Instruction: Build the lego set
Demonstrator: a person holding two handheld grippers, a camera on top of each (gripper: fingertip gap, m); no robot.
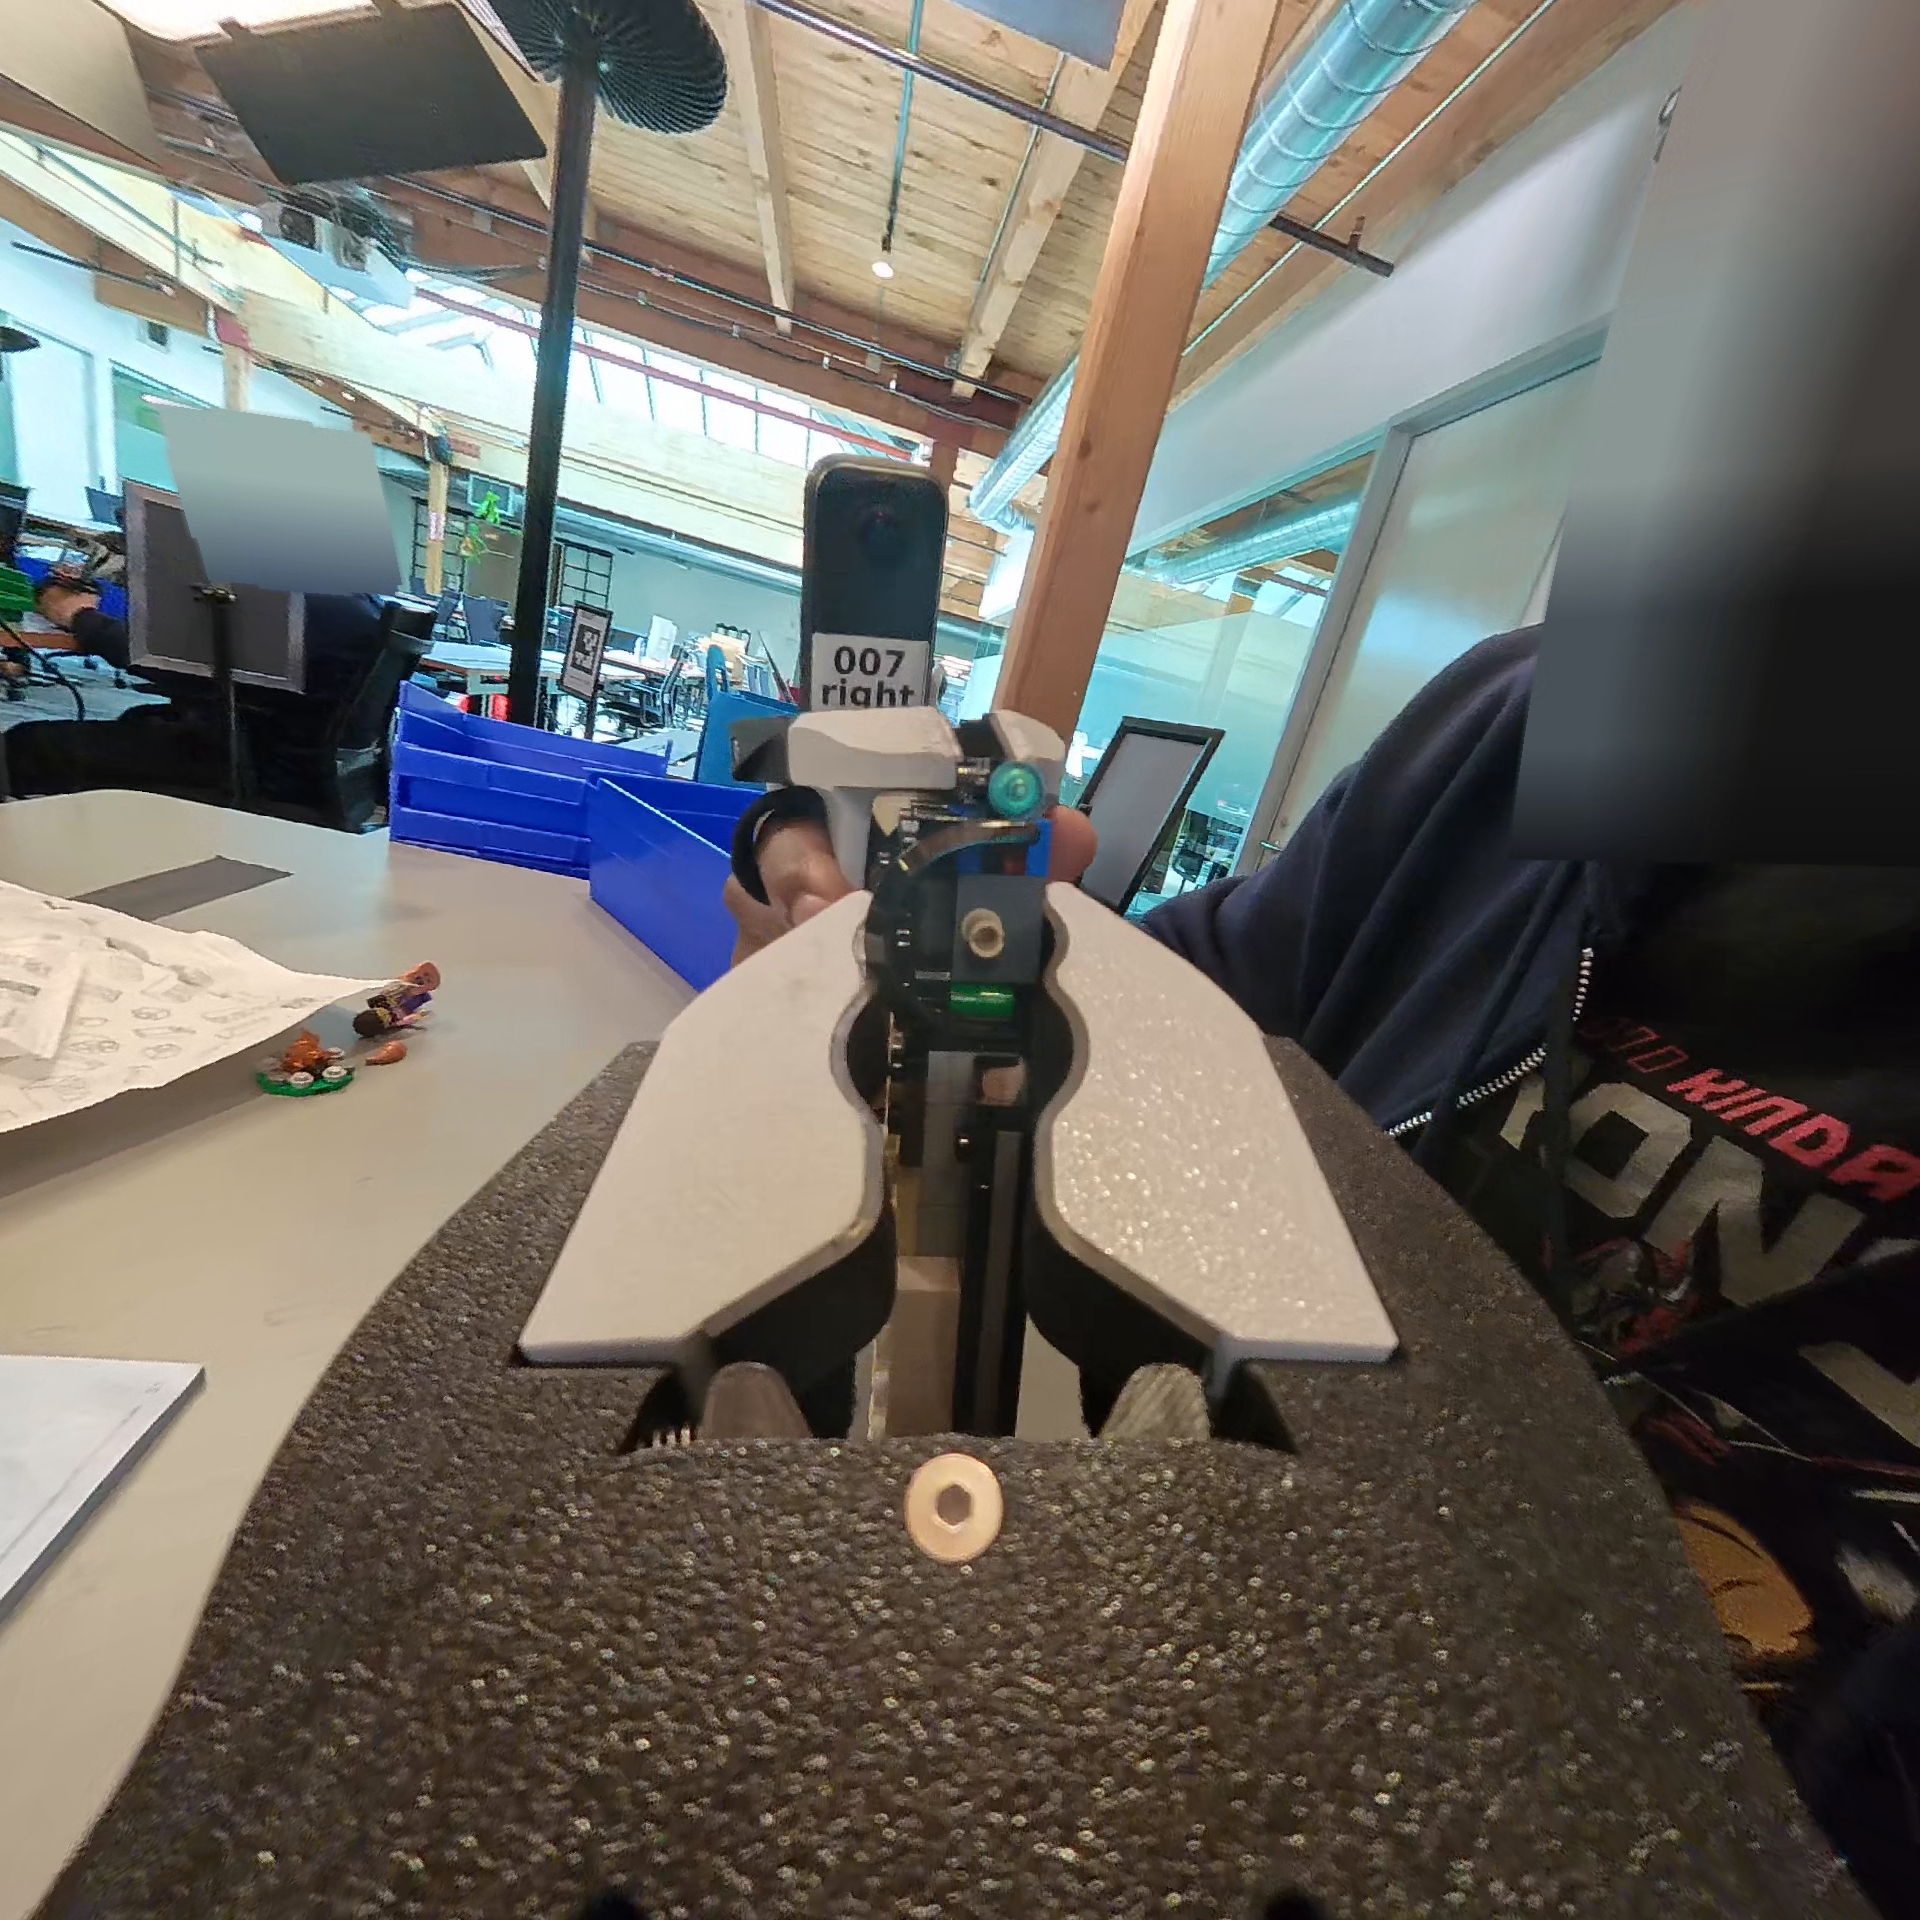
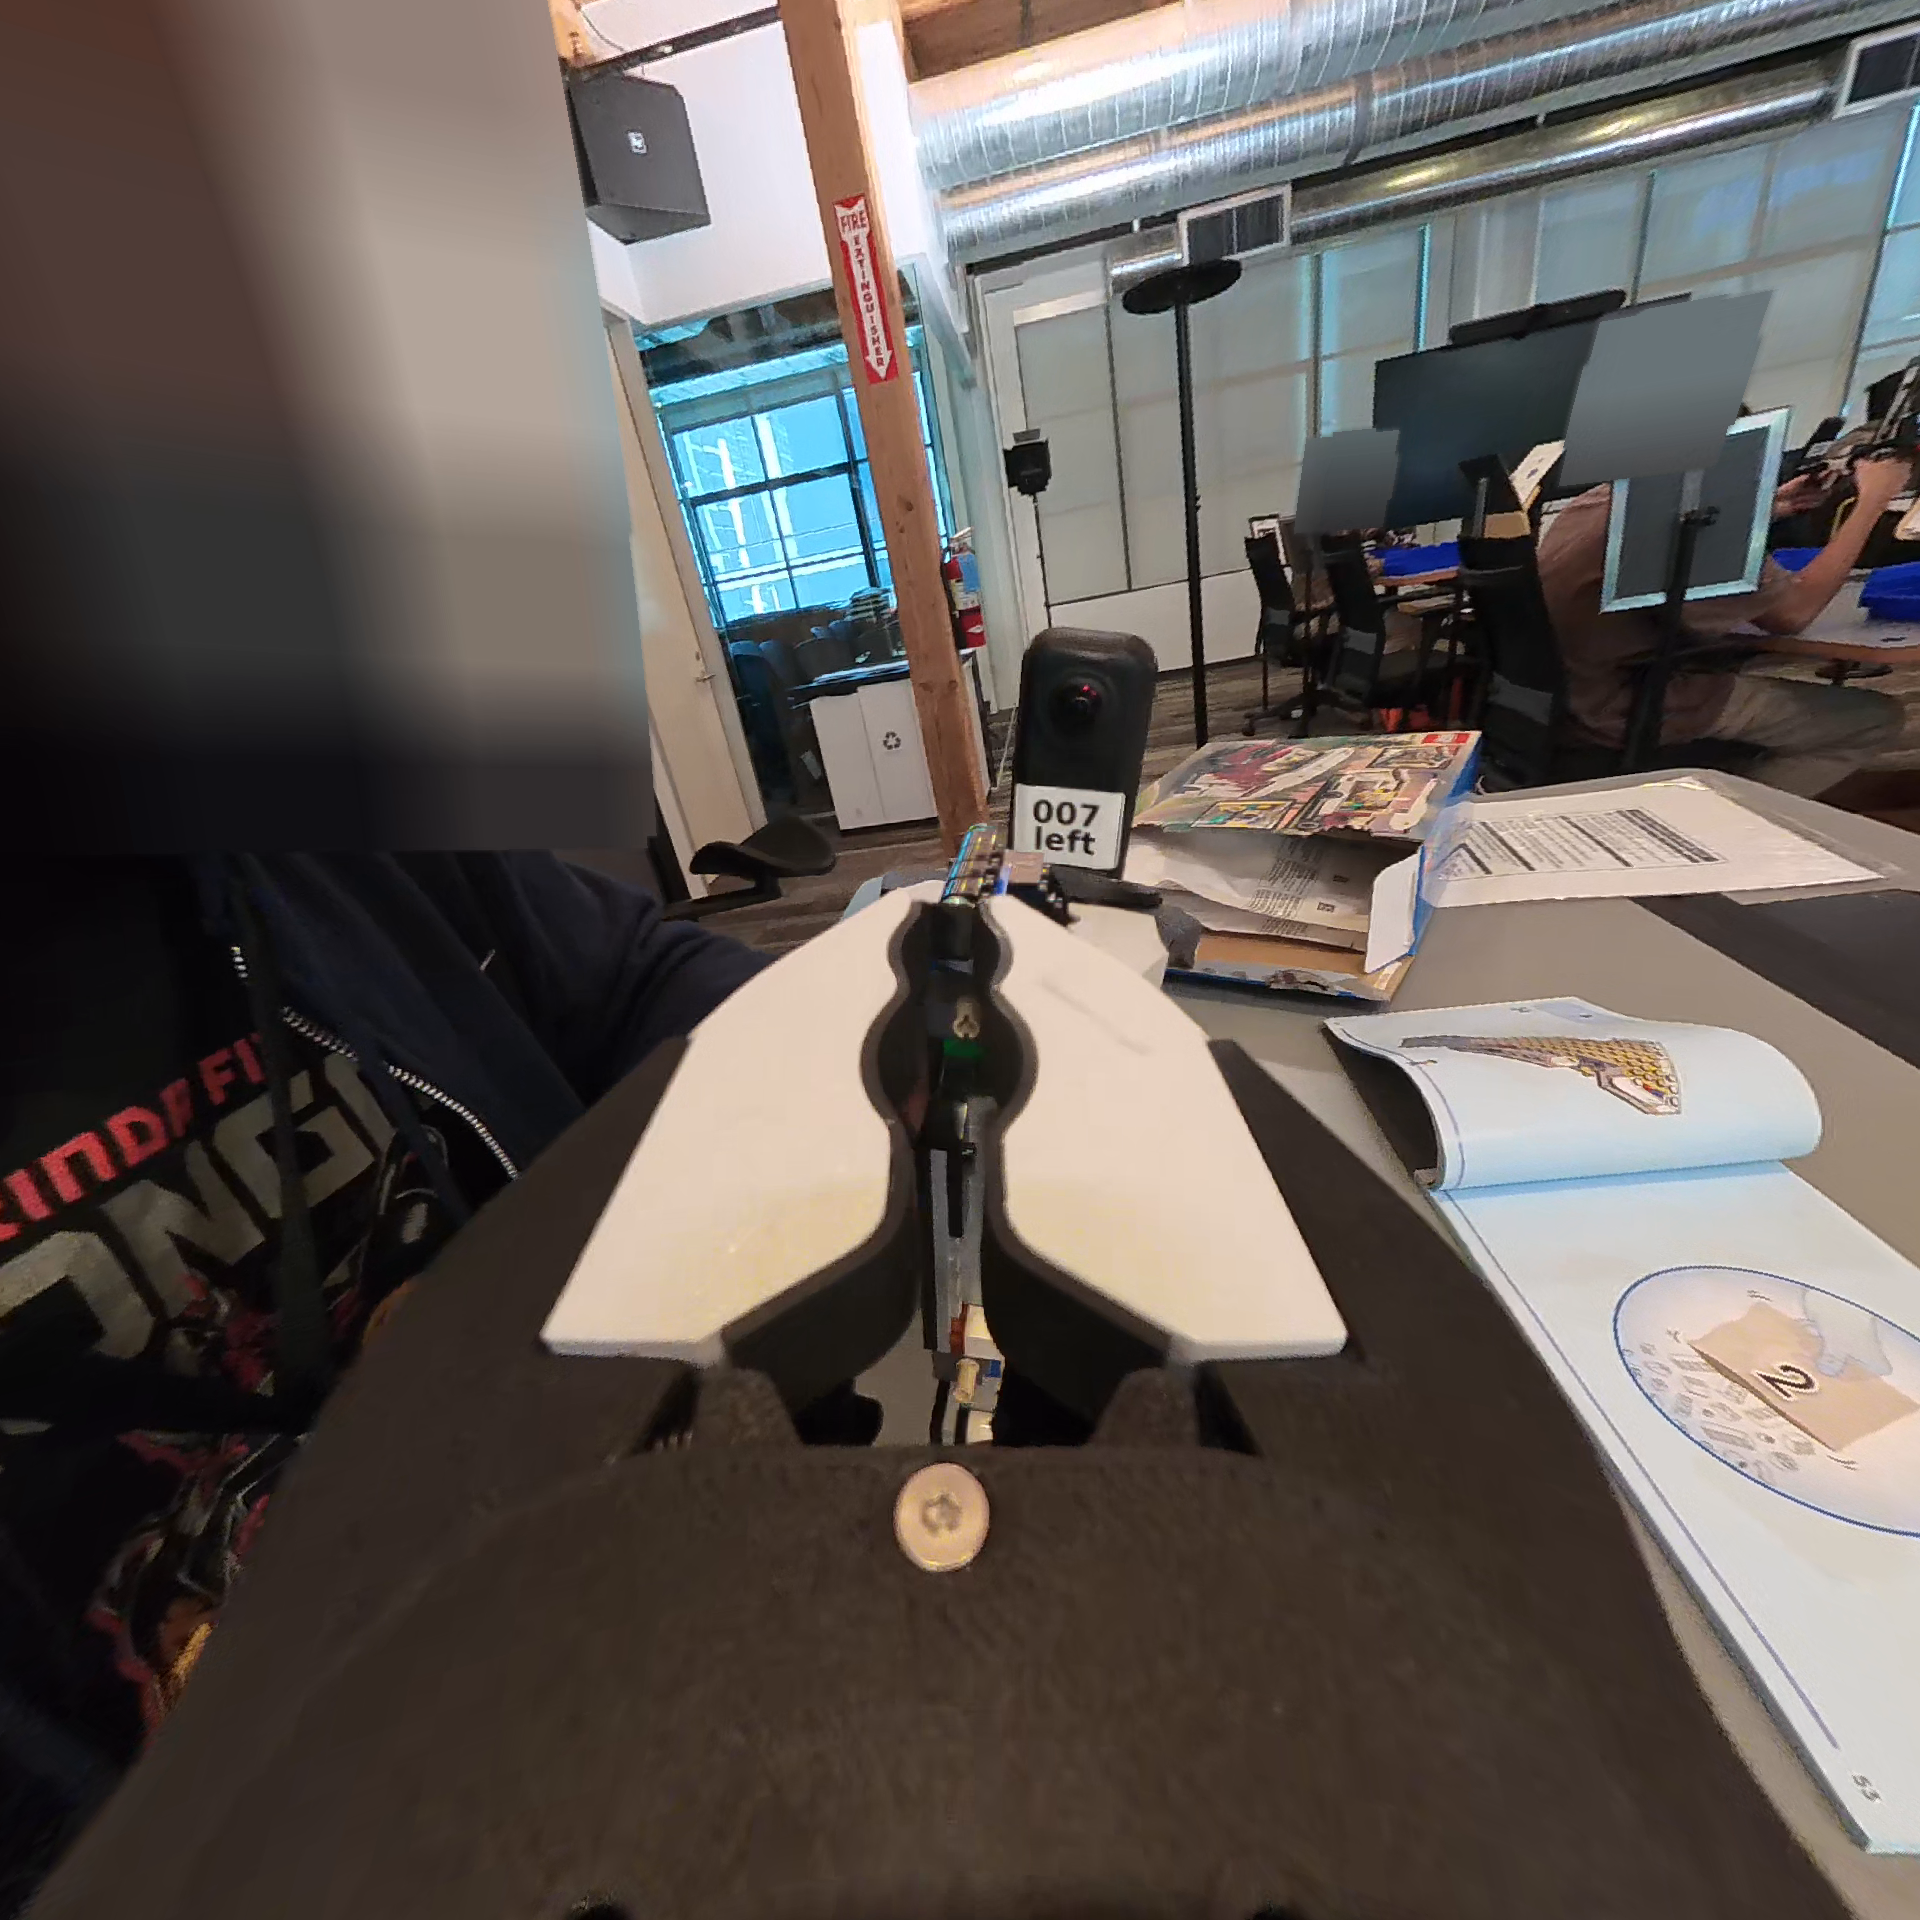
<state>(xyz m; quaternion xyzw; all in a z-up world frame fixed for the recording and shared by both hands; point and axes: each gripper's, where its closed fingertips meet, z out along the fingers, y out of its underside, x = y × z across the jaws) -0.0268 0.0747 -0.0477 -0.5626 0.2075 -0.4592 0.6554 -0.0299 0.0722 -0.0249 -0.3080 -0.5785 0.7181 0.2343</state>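
Behind both grippers is a large open office with wooden beams, metal ducts and glass walls, and below them a grey table (image 1: 312,1226). Only the left wrist view shows the blue bins (image 1: 540,790), a printed paper sheet (image 1: 125,997) and some small toy brick figures (image 1: 353,1039) lying on the table at its left. Only the right wrist view shows an opened toy box (image 2: 1340,790) and an open instruction booklet (image 2: 1621,1226) at its right. A person in a dark hooded jacket (image 1: 1434,914) sits close, visible in both views. The left gripper (image 1: 961,940) and the right gripper (image 2: 956,920) are raised above the table and point at each other, each with its camera visible in the other's view. Between them is one toy brick assembly (image 1: 956,966), mostly black with blue, green and grey parts and a round teal piece at its top. The left gripper's white fingers (image 1: 1143,1039) are narrowly apart and closed on the sides of this assembly. The right gripper's fingers (image 2: 1081,1049) stand closer together and clamp a thin part of the same assembly, which comes out past their tips. In the left wrist view a hand (image 1: 790,883) grips the handle of the right gripper.
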